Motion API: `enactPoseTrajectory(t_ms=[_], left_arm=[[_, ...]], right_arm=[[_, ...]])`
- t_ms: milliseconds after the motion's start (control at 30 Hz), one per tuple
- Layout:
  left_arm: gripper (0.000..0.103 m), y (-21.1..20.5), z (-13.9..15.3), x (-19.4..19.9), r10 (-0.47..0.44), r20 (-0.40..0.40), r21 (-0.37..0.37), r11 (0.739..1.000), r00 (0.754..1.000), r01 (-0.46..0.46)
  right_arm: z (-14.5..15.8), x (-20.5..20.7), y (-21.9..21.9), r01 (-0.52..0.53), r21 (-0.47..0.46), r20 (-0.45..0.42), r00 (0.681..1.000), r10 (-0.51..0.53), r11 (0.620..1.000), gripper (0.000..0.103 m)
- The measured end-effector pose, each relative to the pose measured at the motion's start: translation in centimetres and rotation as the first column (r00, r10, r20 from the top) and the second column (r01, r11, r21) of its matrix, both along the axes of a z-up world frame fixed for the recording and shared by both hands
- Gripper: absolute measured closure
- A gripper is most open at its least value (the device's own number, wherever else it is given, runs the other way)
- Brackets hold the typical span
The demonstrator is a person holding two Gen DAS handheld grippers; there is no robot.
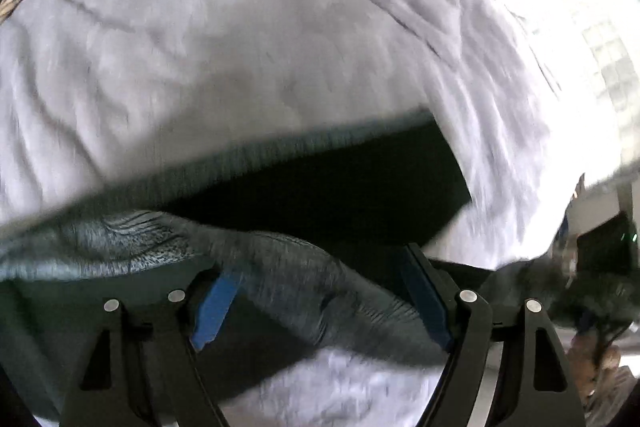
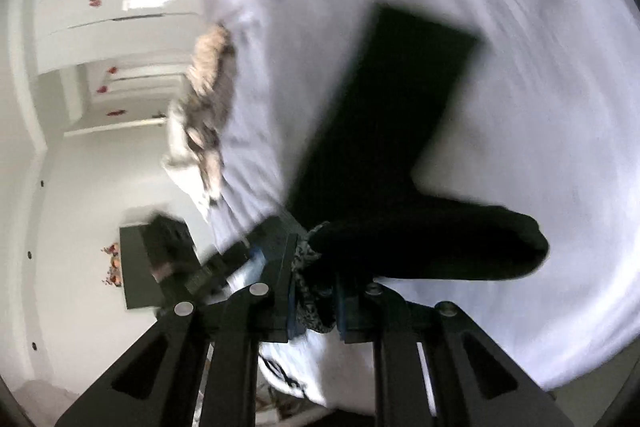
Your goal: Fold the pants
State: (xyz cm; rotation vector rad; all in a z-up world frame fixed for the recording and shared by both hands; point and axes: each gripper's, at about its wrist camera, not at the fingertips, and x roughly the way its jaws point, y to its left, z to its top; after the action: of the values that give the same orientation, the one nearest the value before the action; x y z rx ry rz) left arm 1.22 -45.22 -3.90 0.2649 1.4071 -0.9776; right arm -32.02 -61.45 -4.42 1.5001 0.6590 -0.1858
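Left wrist view looks steeply down on dark pants [image 1: 340,195] spread over a pale lilac bedsheet [image 1: 180,59] on a bed. The left gripper [image 1: 320,303] stands wide, its blue pads [image 1: 214,307] on either side of a raised grey-green ridge of the pants cloth that runs slantwise between them; neither pad presses on it, so this tong is released. Much of the picture is smeared by motion.

From the right wrist view, the right gripper [image 2: 316,303] is clenched on a bunched edge of the pants [image 2: 384,131], the cloth pinched between its narrow jaws. One dark leg stretches away up the sheet [image 2: 540,107]; another part lies off to the right. Beyond the bed's edge are white cupboard doors [image 2: 116,7] and a crumpled patterned cloth [image 2: 204,95].
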Motion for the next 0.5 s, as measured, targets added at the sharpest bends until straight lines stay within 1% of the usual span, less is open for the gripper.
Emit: enactPoseTrajectory(t_ms=[67,100,133,167,200,233,267,300,333,367,400,433,500], left_arm=[[0.023,-1.7,-0.2,1.9,0.018,0.048,-0.003,1.0,0.999,-0.018],[0.023,-2.5,-0.4,2.7,0.021,0.07,0.0,1.0,0.997,-0.021],[0.023,-3.1,-0.2,4.1,0.028,0.088,0.001,1.0,0.996,-0.028],[0.023,-3.5,-0.1,5.0,0.035,0.1,-0.002,0.999,0.994,-0.035],[0.023,-3.7,0.2,5.8,0.045,0.114,-0.005,0.999,0.992,-0.045],[0.023,-4.1,0.7,6.7,0.061,0.136,-0.011,0.998,0.989,-0.06],[0.023,-4.2,1.0,7.2,0.069,0.149,-0.015,0.998,0.986,-0.068],[0.023,-3.9,1.3,7.8,0.075,0.161,-0.018,0.997,0.984,-0.073],[0.023,-3.0,1.8,8.4,0.078,0.183,-0.014,0.997,0.98,-0.077],[0.023,-2.6,1.8,8.6,0.076,0.199,-0.004,0.997,0.977,-0.077],[0.023,-1.9,1.8,8.6,0.074,0.214,0.011,0.997,0.974,-0.078],[0.023,-0.6,1.3,8.4,0.07,0.238,0.045,0.995,0.969,-0.083],[0.023,1.5,0.2,7.8,0.072,0.261,0.103,0.99,0.963,-0.101]], right_arm=[[0.2,1.9,-3.5,0.034,-0.022,0.007,0.999,-0.034,0.999,0.087],[-0.1,2.9,-4.9,0.049,-0.022,-0.01,0.999,-0.049,0.999,0.087],[-0.4,3.1,-6.1,0.056,-0.021,-0.031,0.998,-0.057,0.998,0.087],[-1.1,4.5,-7.7,0.051,-0.028,-0.085,0.995,-0.053,0.998,0.085],[-1.6,5.2,-8.6,0.027,-0.042,-0.12,0.992,-0.032,0.999,0.082],[-1.8,5.7,-9.2,0.004,-0.056,-0.15,0.989,-0.012,0.998,0.079],[-2.1,6.7,-9.6,-0.037,-0.082,-0.212,0.977,0.019,0.996,0.069],[-2.1,7.2,-9.7,-0.059,-0.109,-0.258,0.966,0.029,0.992,0.063],[-1.9,6.8,-9.5,-0.06,-0.126,-0.261,0.965,0.025,0.99,0.053],[-1.5,5.9,-9.6,-0.046,-0.154,-0.244,0.97,0.007,0.987,0.048],[-1.1,4.9,-9.4,-0.034,-0.176,-0.235,0.972,-0.008,0.984,0.048],[-0.8,3.9,-9.0,-0.023,-0.203,-0.245,0.969,-0.028,0.979,0.048],[-0.6,1.4,-7.7,0.002,-0.249,-0.281,0.957,-0.074,0.968,0.048]])
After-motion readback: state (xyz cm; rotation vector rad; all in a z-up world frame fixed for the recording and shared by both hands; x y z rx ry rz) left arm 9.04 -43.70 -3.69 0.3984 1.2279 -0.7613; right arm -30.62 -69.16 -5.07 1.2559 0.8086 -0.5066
